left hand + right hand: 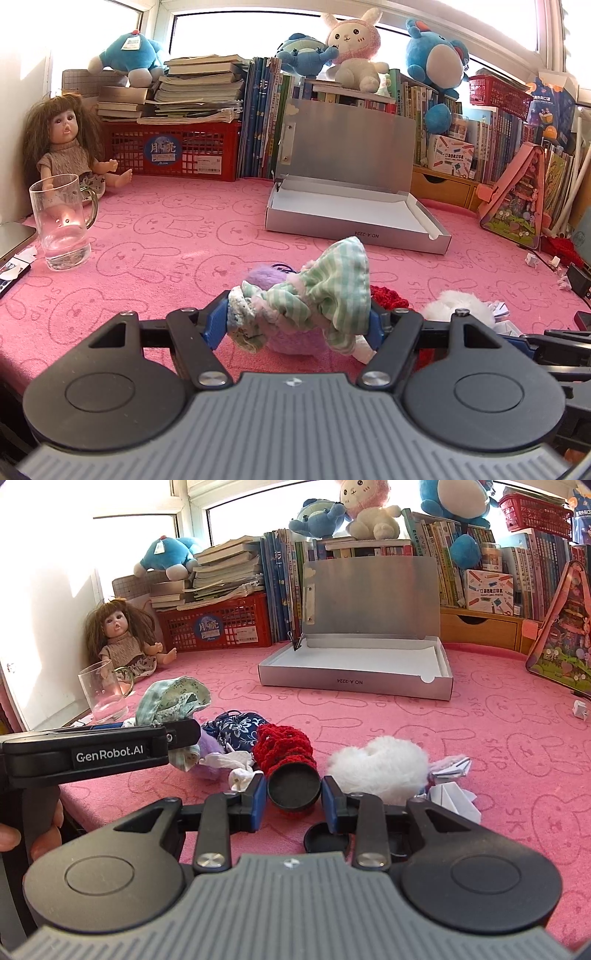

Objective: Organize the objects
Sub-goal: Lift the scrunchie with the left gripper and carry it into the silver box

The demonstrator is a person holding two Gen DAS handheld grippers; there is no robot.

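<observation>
1. Doll clothes [314,291]: green-check bundle clamped in left hand-held gripper [295,325], jaws part open, just off the table [147,229].
2. Right hand-held gripper [294,794] shut on red-knit black pot [291,771].
3. Step: pick-up done. Next: carry fwd to silver box [354,218] ahead, release inside.

Phone [13,240] cut by the left edge, purple plush [295,341] mostly hidden under green checked cloth [325,291], book spines [436,110] too small to read, flat black disc [327,840] partly behind right gripper [294,794], hand [37,834] cropped at left edge
</observation>
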